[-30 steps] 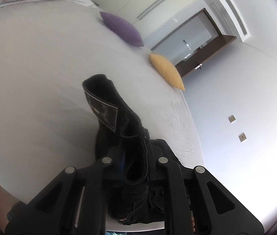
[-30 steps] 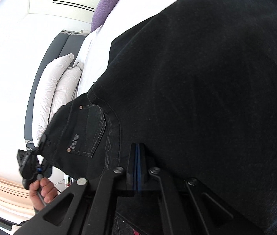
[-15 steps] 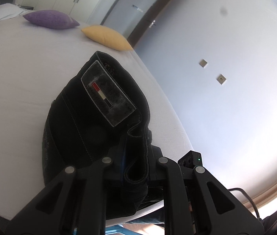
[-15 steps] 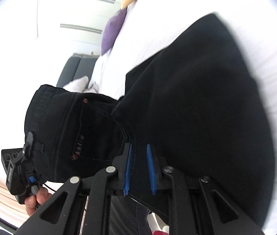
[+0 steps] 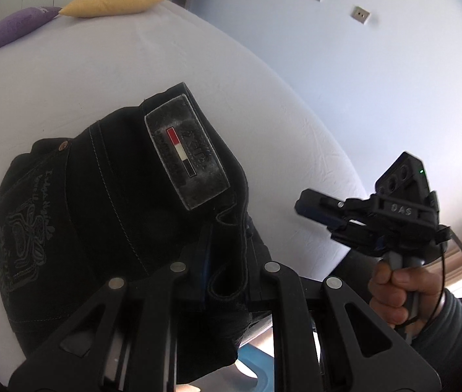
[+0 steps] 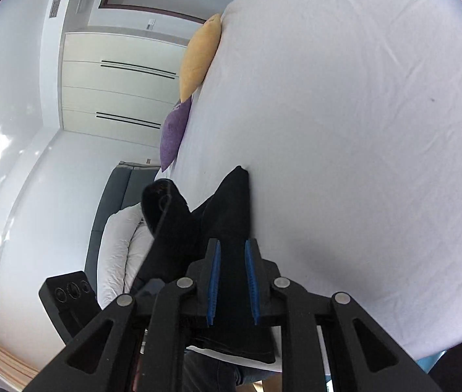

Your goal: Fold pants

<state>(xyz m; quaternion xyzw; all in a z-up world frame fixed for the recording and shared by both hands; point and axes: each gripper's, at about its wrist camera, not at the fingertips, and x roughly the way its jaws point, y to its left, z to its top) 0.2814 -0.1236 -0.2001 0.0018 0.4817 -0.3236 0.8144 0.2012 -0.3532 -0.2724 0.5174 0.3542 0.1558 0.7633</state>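
On smooth white bedsheet point(image 5: 67, 75): left claw point(image 5: 227, 254) pinching black denim pants point(image 5: 106, 202) (leather patch); right claw point(image 6: 232, 284) parted, unloaded.

1. Bed point(image 5: 77, 75) with a white sheet: it fills the space ahead of the left fingers, and in the right wrist view it spreads ahead and to the right of the fingers; faint creases run across it.
2. Yellow cushion point(image 5: 113, 0): far beyond the left fingertips, up and to the left, lying at the bed's far edge.
3. Purple cushion point(image 5: 15, 29): just left of the yellow one, touching or nearly so.
4. Two wall plates point(image 5: 360, 14): on the pale wall, above and right of the left fingers.
5. White wardrobe doors point(image 6: 113, 88): beyond the right fingers, upper left, with dark bar handles.
6. White pillows point(image 6: 118, 245): left of the right fingers, against a dark headboard point(image 6: 113, 196).
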